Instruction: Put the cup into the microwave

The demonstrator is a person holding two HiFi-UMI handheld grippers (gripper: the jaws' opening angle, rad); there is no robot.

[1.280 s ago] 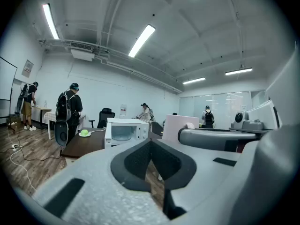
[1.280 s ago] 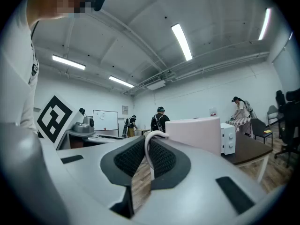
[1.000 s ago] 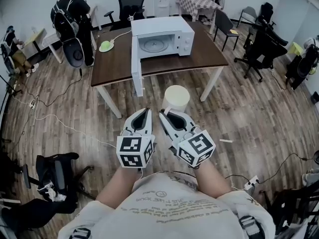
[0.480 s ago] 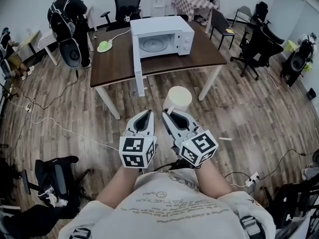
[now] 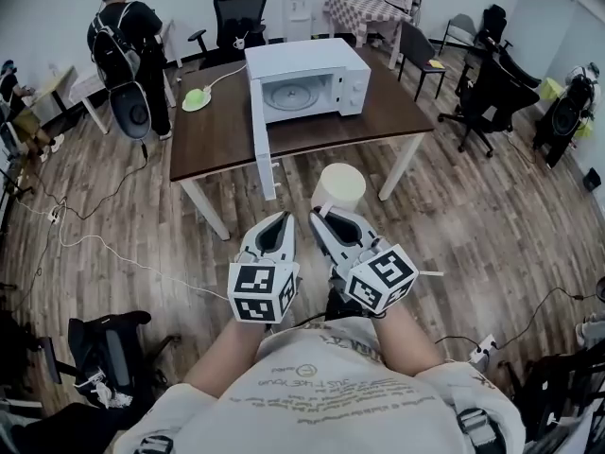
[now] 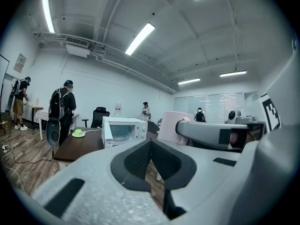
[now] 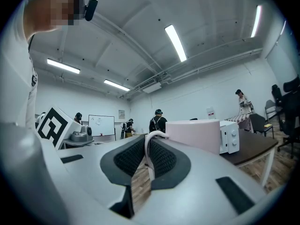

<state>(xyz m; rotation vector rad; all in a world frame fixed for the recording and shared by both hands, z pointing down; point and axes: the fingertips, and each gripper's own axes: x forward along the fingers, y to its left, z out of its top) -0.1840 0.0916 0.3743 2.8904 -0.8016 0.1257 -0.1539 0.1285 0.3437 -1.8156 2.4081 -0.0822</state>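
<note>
A pale pink cup [image 5: 337, 186] hangs in the air in front of me, held by its handle [image 7: 149, 150] in my right gripper [image 5: 324, 218], which is shut on it. The cup [image 7: 194, 134] fills the middle of the right gripper view and shows in the left gripper view as well [image 6: 168, 126]. My left gripper [image 5: 274, 223] is beside it on the left, shut with nothing between its jaws. The white microwave [image 5: 307, 80] stands on the brown table [image 5: 217, 121] ahead, its door [image 5: 262, 135] swung wide open and the turntable visible inside.
A green object on a plate [image 5: 197, 98] lies at the table's left. Office chairs [image 5: 238, 15] ring the table, and a person with a backpack [image 5: 128, 50] stands at far left. Cables [image 5: 76, 225] trail over the wooden floor.
The table and microwave have come a little closer and lower in the head view. Both grippers and the cup keep the same pose.
</note>
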